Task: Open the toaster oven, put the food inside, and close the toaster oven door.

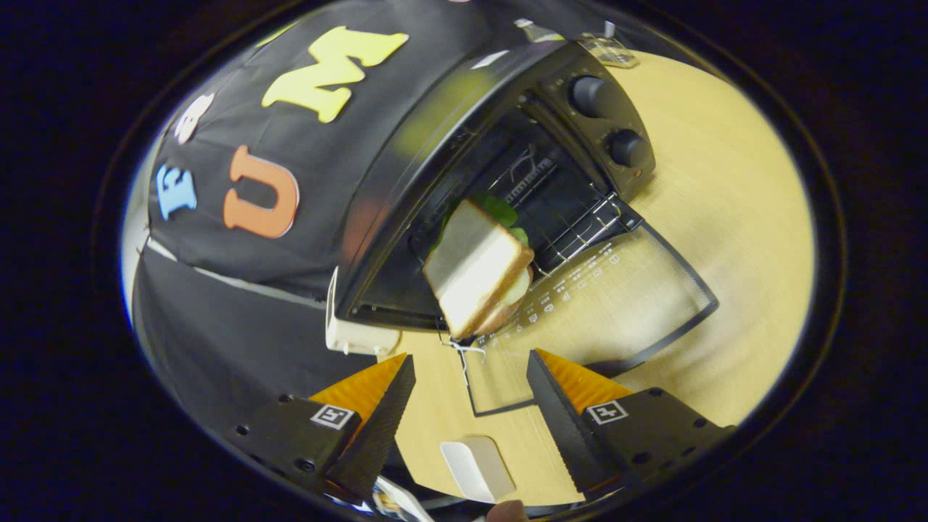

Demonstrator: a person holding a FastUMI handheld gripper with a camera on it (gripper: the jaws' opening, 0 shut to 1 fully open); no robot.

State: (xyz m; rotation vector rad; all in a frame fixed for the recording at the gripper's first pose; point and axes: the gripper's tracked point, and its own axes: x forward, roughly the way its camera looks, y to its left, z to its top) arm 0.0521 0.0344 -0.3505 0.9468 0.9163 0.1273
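Observation:
A black toaster oven (464, 130) lies ahead of my fingers, seen strongly tilted, with its glass door (616, 304) folded down flat onto the wooden table. A sandwich (478, 272) with white bread and green lettuce rests at the mouth of the oven, partly on the wire rack (573, 232) and partly over the door hinge. My gripper (471, 377) is open, with nothing between its fingers. The sandwich is just beyond the fingertips and apart from them.
Two dark knobs (609, 119) sit on the oven's control panel beside the opening. A white box (355, 333) stands against the oven's near corner. A small pale card (478, 467) lies on the wooden table (725, 196) behind the fingers.

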